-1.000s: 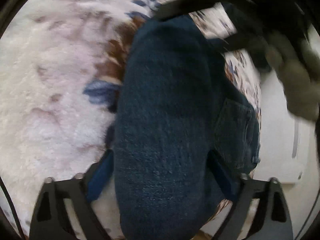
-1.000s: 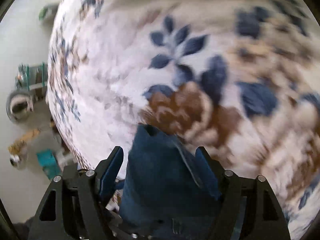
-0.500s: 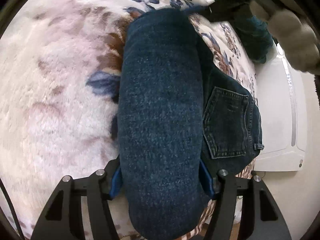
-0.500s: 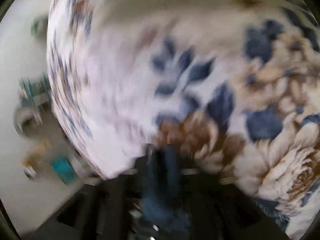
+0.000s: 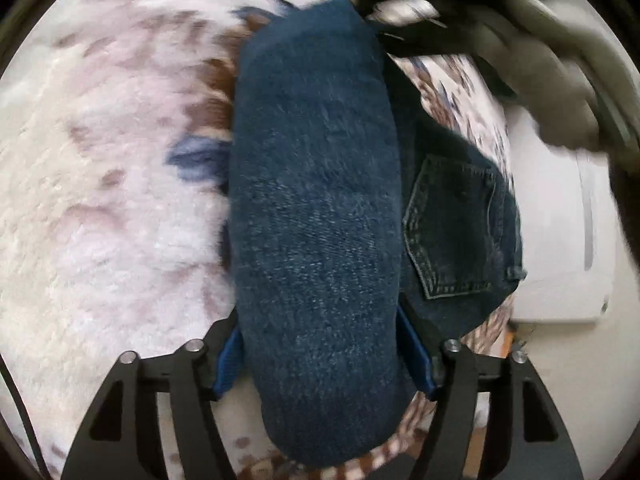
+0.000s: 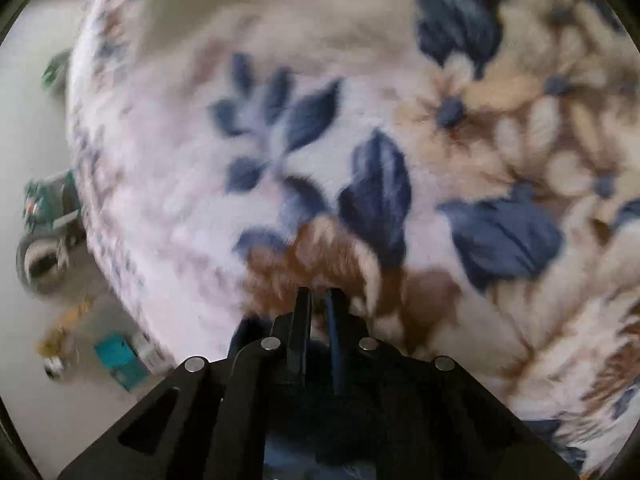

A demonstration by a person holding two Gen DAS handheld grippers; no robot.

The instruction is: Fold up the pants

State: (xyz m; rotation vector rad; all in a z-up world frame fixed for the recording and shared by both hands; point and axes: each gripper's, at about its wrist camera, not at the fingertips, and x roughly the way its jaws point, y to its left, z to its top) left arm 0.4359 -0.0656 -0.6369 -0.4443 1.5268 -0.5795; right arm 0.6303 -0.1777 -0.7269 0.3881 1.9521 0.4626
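The dark blue jeans [image 5: 316, 216] lie on a fluffy floral blanket [image 5: 100, 200]. A folded leg runs away from my left gripper [image 5: 320, 356], whose jaws stand wide apart on either side of the thick fold without pinching it. The seat with a back pocket [image 5: 456, 228] lies to the right. In the right wrist view my right gripper [image 6: 319, 300] is shut with nothing seen between its fingertips; a little dark denim [image 6: 320, 452] shows below its body. The right gripper's arm and a gloved hand [image 5: 560, 92] blur across the left view's upper right.
The blanket [image 6: 400, 160] covers a bed whose edge curves down the left of the right wrist view. Small objects and a teal box [image 6: 120, 360] lie on the floor beyond it. A white appliance [image 5: 560, 248] stands beside the bed.
My right gripper let go of the jeans' end and closed, pulling back over the blanket. My left gripper stayed astride the folded leg.
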